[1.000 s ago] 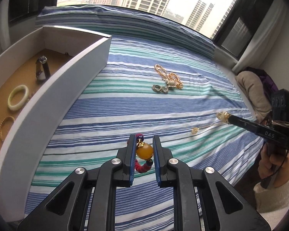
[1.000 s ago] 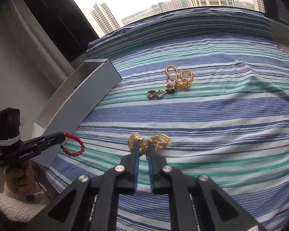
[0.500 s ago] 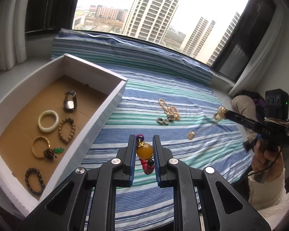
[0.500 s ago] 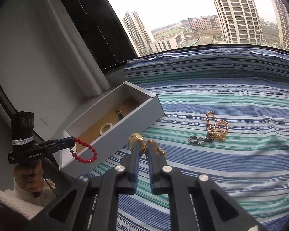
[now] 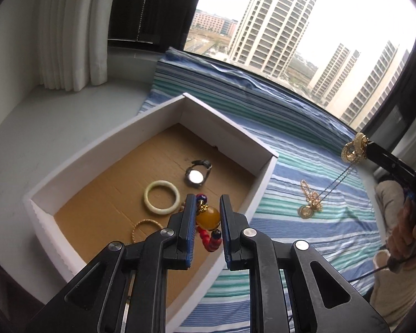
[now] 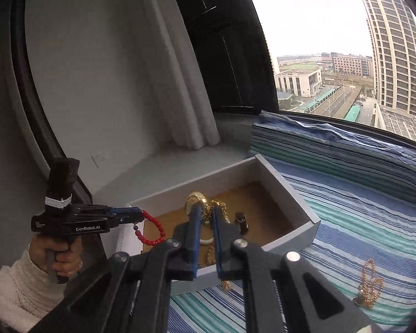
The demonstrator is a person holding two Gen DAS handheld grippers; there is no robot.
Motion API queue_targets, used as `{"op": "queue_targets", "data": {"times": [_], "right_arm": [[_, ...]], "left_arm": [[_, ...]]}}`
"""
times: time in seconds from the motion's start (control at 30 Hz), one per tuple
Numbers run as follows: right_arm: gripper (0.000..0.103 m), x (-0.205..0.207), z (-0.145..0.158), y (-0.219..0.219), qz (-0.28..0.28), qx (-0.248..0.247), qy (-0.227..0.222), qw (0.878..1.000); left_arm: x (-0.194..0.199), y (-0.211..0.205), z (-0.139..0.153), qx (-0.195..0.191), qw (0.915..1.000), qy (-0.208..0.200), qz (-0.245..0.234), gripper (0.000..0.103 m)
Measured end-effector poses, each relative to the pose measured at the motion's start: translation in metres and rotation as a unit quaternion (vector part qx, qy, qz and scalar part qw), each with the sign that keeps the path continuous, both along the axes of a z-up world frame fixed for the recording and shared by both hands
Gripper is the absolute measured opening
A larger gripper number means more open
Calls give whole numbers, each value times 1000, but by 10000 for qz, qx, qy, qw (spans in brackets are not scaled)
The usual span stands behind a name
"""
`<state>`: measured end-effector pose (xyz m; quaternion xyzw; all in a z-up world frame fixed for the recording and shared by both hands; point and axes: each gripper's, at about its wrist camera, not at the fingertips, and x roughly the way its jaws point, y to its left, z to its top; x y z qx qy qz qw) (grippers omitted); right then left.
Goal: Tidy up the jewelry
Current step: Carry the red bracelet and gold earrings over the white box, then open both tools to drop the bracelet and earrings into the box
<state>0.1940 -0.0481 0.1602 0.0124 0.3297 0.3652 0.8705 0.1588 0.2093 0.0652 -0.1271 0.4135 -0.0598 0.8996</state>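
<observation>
My left gripper is shut on a red bead bracelet with a big amber bead and holds it above the near part of the white box. From the right wrist view the bracelet hangs from the left gripper over the box's near left corner. My right gripper is shut on a gold necklace whose chain hangs down. In the left wrist view the necklace hangs above the striped cloth, right of the box.
The box floor holds a watch, a pale bangle and a thin gold bangle. A gold chain with a pendant lies on the striped cloth. White curtain and grey sill stand behind the box.
Both grippers have risen and swung left towards the box, carrying their pieces. The bracelet now hangs over the box and the necklace hangs free of the cloth.
</observation>
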Motion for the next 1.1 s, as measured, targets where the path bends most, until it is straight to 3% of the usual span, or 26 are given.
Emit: {"op": "queue_targets", "data": {"times": [0.27, 0.5, 0.67, 0.77, 0.8, 0.83, 0.87, 0.93, 1.0, 1.1], "right_arm": [[9, 66, -49, 54, 110, -201, 412, 9989], [9, 133, -125, 75, 48, -1058, 827, 9909], [9, 156, -154, 68, -207, -1390, 957, 9854], [10, 163, -168, 66, -300, -1565, 1031, 9818], [20, 165, -172, 65, -347, -1623, 1057, 9805], [30, 166, -173, 65, -381, -1657, 1112, 9792], [51, 167, -173, 63, -443, -1667, 1138, 9784], [54, 161, -161, 56, -591, -1571, 1004, 9807], [54, 150, -137, 49, -659, -1419, 732, 9850], [62, 122, -92, 34, -733, -1263, 111, 9892]], "left_arm": [[28, 51, -47, 35, 9967, 411, 695, 15], [63, 78, -100, 170, 9868, 1000, 1266, 15], [78, 90, -131, 252, 9806, 1262, 1478, 15], [85, 96, -152, 262, 9771, 1467, 1519, 16], [88, 98, -159, 274, 9760, 1533, 1525, 16], [89, 99, -164, 276, 9748, 1581, 1548, 18], [89, 101, -167, 275, 9737, 1614, 1582, 21], [86, 103, -168, 294, 9713, 1663, 1678, 49], [78, 103, -159, 310, 9723, 1530, 1740, 64], [60, 95, -131, 410, 9772, 1126, 1751, 71]]}}
